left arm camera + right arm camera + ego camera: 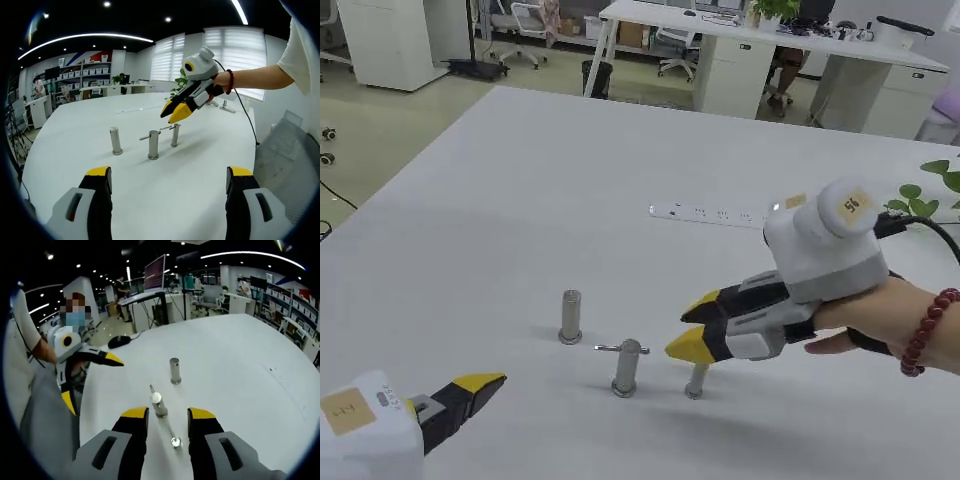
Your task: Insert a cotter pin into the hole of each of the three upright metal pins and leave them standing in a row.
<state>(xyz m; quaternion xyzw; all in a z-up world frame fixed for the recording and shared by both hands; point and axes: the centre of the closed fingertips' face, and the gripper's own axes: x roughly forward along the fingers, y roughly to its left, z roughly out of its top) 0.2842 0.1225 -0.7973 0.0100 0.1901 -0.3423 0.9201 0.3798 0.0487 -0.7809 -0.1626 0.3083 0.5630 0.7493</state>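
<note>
Pins stand upright in a slanting row on the white table [620,200]: bare pin [570,316], middle pin [627,368], end pin [697,381]. Each is a smooth grey steel cylinder on a flared foot. A thin wire cotter [608,348] crosses the middle pin's head. A second cotter [165,128] appears to sit in the end pin. The right gripper [695,325] hovers over that pin, jaws apart and gripping nothing, likely placed to seat the wire. The left gripper [169,172] sits low with jaws wide, clear of the row. The bare pin is not yet fitted.
</note>
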